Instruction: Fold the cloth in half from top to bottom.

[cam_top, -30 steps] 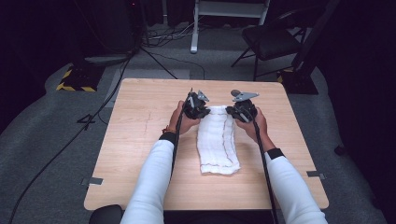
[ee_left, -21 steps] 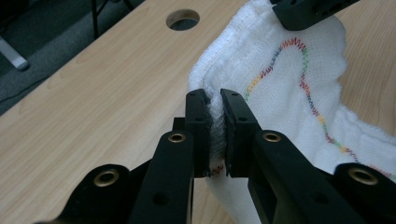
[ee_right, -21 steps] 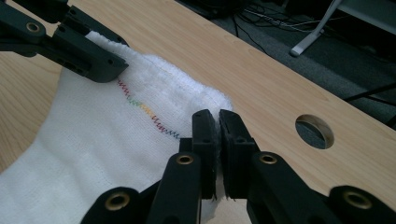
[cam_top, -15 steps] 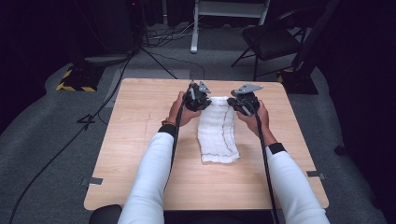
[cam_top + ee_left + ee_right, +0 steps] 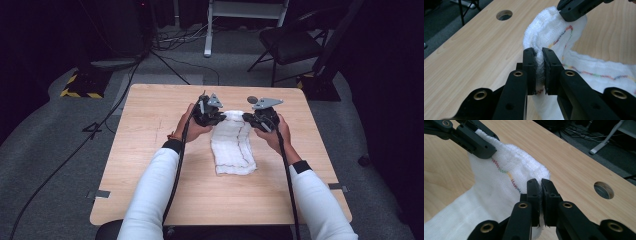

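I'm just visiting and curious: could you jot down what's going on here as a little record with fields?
Setting: wooden table, dark room
Item: white cloth with coloured stitching
Left gripper: shut on cloth's far corner
Right gripper: shut on the other far corner
Cloth state: far end lifted, near end on table
Table feature: round hole

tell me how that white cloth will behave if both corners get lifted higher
Probably floppy: the white cloth already sags between the left hand-held gripper and the right hand-held gripper. Likely light, since it looks like thin gauze. Its rough weave should resist slipping from the closed jaws.
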`<act>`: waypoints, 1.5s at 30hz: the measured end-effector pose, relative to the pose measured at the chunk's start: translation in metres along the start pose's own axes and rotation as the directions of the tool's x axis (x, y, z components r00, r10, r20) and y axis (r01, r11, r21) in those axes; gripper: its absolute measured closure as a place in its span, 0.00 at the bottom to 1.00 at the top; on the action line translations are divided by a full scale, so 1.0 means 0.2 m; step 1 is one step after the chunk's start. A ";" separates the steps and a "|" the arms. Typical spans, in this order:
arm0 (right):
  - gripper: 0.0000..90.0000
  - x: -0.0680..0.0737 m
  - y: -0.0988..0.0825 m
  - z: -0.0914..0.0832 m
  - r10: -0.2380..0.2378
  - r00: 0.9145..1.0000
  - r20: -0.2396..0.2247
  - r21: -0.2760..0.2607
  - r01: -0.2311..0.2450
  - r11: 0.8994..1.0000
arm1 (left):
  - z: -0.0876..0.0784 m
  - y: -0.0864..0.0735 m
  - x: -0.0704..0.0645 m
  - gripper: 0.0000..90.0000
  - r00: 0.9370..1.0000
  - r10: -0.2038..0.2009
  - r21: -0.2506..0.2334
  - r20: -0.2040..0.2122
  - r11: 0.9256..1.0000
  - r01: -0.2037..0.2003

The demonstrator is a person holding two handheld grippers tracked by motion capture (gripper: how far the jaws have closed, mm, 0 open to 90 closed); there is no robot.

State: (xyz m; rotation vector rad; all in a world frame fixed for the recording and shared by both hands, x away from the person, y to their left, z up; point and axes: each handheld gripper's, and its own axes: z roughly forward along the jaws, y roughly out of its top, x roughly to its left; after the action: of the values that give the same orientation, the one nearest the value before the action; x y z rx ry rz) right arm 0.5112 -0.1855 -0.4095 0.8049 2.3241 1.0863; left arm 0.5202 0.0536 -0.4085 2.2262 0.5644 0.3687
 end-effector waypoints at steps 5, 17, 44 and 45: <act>0.95 0.03 -0.04 -0.03 -0.004 1.000 -0.029 -0.002 0.004 1.000 | -0.02 -0.05 -0.04 0.91 0.999 0.011 -0.011 0.039 1.000 -0.010; 0.95 0.10 -0.16 -0.10 -0.034 0.993 -0.113 0.003 0.035 0.999 | -0.02 -0.18 -0.16 0.90 0.993 0.039 -0.028 0.114 0.999 -0.036; 0.94 0.31 -0.43 -0.21 -0.083 0.959 -0.271 0.080 0.108 0.991 | -0.02 -0.38 -0.44 0.87 0.964 0.119 0.075 0.237 0.987 -0.141; 0.94 0.31 -0.44 -0.21 -0.079 0.959 -0.272 0.082 0.105 0.991 | -0.02 -0.39 -0.46 0.86 0.964 0.118 0.078 0.238 0.987 -0.140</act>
State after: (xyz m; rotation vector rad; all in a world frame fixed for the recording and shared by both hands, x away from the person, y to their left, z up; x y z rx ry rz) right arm 0.4130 -0.2125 -0.4642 0.6063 2.6283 1.1097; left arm 0.4186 0.0551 -0.4721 2.3623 0.3179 0.1453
